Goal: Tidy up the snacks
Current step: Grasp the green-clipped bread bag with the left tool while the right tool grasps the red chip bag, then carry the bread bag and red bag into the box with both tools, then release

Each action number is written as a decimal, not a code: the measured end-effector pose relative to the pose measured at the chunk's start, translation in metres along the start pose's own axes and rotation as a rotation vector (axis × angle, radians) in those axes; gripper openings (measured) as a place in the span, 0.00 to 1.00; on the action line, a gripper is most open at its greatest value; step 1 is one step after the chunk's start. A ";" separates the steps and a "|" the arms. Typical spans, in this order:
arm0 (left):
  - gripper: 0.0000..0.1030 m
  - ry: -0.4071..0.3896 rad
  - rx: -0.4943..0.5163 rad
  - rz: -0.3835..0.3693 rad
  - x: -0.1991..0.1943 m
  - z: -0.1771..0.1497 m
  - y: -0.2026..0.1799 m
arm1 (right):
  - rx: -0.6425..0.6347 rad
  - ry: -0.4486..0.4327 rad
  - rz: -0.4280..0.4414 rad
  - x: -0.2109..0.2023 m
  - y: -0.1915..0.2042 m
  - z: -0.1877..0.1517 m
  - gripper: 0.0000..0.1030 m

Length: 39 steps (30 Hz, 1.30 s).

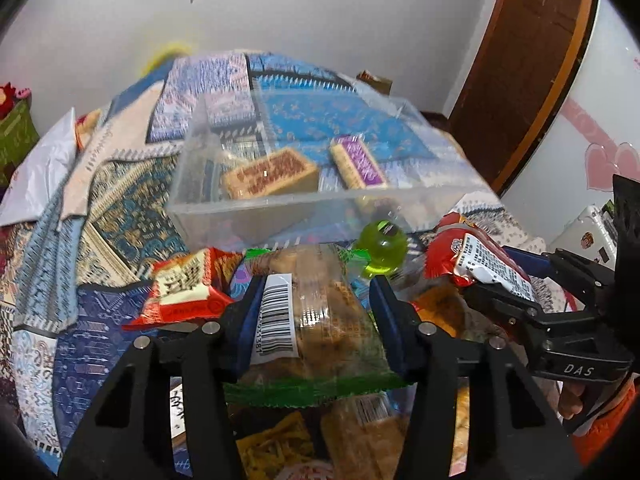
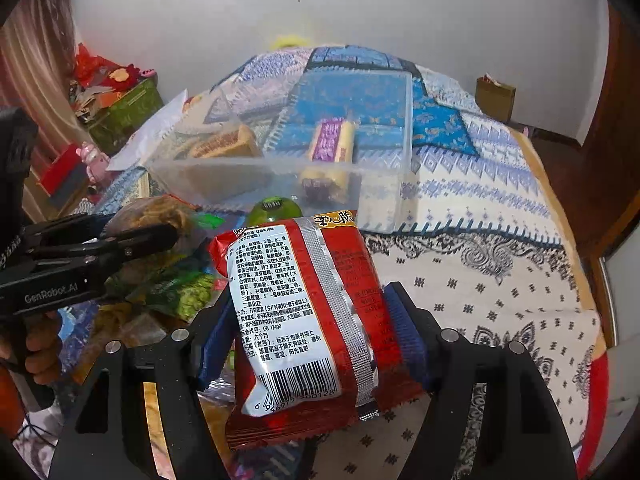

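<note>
Gleaming red noodle packet with white label, green-edged clear pastry packet

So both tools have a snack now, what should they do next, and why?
Probably carry both forward and drop them into the clear box. The left tool grips the green-edged packet, the right tool grips the red packet, and the box just ahead already holds two snacks, with room left.

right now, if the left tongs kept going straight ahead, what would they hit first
Probably the near wall of the clear plastic bin, straight ahead of the left tongs and their green-edged snack pack; depth is hard to judge.
</note>
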<state>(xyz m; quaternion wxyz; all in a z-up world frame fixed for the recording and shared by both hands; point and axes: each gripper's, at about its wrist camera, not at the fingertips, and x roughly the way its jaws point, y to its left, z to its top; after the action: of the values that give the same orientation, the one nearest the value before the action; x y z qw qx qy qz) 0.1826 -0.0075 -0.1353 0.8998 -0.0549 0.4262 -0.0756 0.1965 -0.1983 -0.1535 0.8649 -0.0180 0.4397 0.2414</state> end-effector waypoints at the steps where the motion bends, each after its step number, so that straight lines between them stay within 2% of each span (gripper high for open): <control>1: 0.50 -0.014 -0.001 -0.001 -0.006 0.002 0.000 | -0.002 -0.012 0.000 -0.005 0.002 0.002 0.66; 9: 0.50 -0.109 -0.017 0.002 -0.039 0.021 0.006 | -0.004 -0.106 -0.014 -0.026 0.012 0.025 0.66; 18: 0.50 -0.185 -0.046 0.033 -0.047 0.053 0.021 | 0.021 -0.179 -0.019 -0.024 0.016 0.061 0.66; 29: 0.51 -0.192 -0.069 0.068 -0.011 0.092 0.039 | 0.036 -0.185 -0.013 0.005 0.020 0.099 0.66; 39: 0.51 -0.126 -0.080 0.096 0.045 0.111 0.052 | 0.033 -0.114 -0.030 0.050 0.017 0.117 0.66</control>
<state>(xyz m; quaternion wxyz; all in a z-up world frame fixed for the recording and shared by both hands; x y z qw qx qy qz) 0.3014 0.0388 -0.1072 0.9245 -0.0750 0.3735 -0.0117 0.3016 -0.1352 -0.1170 0.8922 0.0036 0.3935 0.2217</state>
